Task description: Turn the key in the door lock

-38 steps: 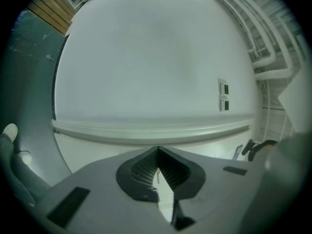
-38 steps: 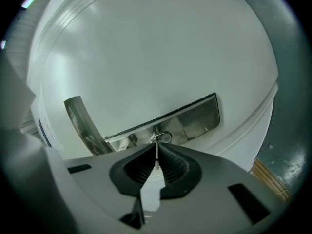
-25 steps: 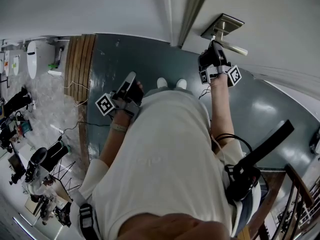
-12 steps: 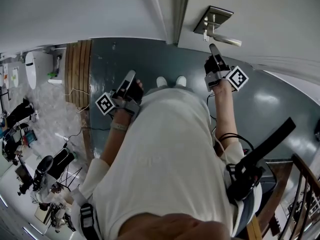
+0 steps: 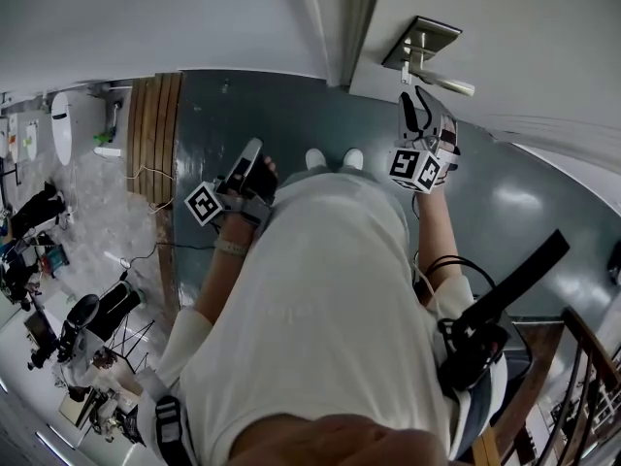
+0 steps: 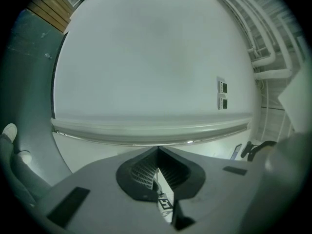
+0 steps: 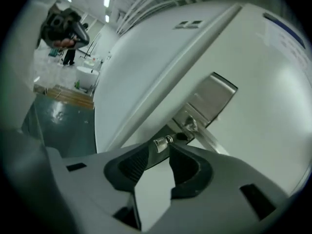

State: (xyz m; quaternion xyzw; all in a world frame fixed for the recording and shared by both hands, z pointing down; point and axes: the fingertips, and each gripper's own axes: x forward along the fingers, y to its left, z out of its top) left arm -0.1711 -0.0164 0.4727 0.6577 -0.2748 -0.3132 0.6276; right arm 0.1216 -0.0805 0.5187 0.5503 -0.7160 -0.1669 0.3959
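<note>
Jaws of right gripper [image 5: 417,95], just opened, are standing apart around key [image 7: 163,142]; left gripper [image 6: 157,152] is sitting closed, empty.

Right tongs [image 5: 417,105] up on my outstretched arm, jaws just opened, now apart, pads pressing nothing. Left tongs [image 5: 253,151] level by my waist, jaws together, empty.

Holds the right gripper [image 5: 417,100] up at the white door [image 5: 543,56], tips just below the lever handle [image 5: 451,84] and metal lock plate [image 5: 427,39]. Has just been parting its jaws; cannot tell from above what lies between them. Carries the left gripper [image 5: 252,155] low beside the white shirt [image 5: 330,289], over dark green floor [image 5: 291,115].
</note>
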